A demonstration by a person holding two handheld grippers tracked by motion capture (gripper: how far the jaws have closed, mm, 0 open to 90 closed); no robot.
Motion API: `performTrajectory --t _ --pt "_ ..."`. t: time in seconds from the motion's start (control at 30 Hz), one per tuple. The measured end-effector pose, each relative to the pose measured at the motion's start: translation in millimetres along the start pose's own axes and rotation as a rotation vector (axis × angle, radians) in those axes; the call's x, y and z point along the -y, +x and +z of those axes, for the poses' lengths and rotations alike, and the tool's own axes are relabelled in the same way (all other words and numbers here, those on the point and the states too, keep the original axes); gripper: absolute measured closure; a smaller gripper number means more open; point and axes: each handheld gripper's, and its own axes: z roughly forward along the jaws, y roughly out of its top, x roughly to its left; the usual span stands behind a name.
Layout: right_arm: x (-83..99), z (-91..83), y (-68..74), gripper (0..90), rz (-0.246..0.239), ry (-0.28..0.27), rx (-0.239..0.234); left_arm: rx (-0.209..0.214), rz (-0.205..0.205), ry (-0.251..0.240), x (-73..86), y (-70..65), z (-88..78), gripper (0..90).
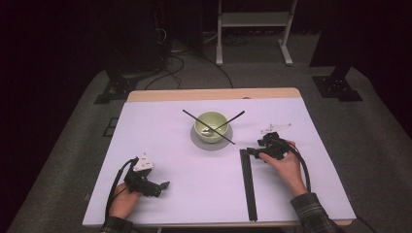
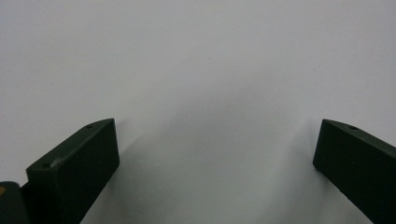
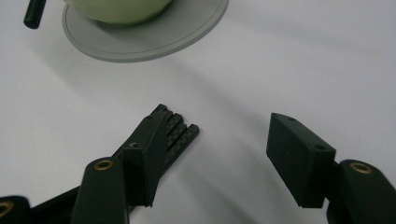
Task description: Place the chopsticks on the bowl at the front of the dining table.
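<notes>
A: What's the right gripper [image 1: 253,153] doing?

B: It's sitting low over the white table cover [image 1: 194,184], at the far end of the long black bar [image 1: 248,187]. In the right gripper view the jaws are standing wide apart, released, nothing pinched between them. The bar end [image 3: 180,133] is lying flat on the cover, tucked against the inside of the left-hand finger [image 3: 147,154]. The other finger [image 3: 299,158] is sitting well apart from the bar, with bare cover between the two.

A: So it's not gripping the bar?

B: Not gripping. One pad is looking like it's touching or just beside the bar; I can't tell which. The other is clear of it.

A: Where's the rest of the bar going?

B: In the high view it's running from the right gripper's fingertips back toward the person's edge of the table, lying straight and flat.

A: What's ahead of those fingers?

B: The pale green bowl [image 1: 211,125] on its grey saucer [image 1: 199,141], near but apart. Two thin black sticks [image 1: 209,127] are resting crossed on the bowl rim. A small white bracket [image 1: 275,128] is lying just beyond the right hand [image 1: 284,165].

A: And the left gripper [image 1: 164,185]?

B: It's resting on the cover, well apart from the bar. Its jaws are gaping open too, in the left gripper view, with plain white cover between the fingers [image 2: 79,163]. It's holding nothing.
</notes>
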Motion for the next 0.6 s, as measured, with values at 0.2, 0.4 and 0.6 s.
performTrajectory --t 0.2,0.4,0.6 --pt "0.8 4.8 1.8 36.8 -0.009 0.013 0.004 0.0 0.0 0.001 0.0 0.0 -0.1 0.0" --pt "1.2 6.4 1.8 36.7 -0.016 0.019 0.008 0.0 0.0 0.001 0.0 0.0 -0.1 0.0" --pt "1.3 7.1 3.2 36.4 -0.015 0.023 0.005 0.0 0.0 0.0 0.0 0.0 0.0 0.0"
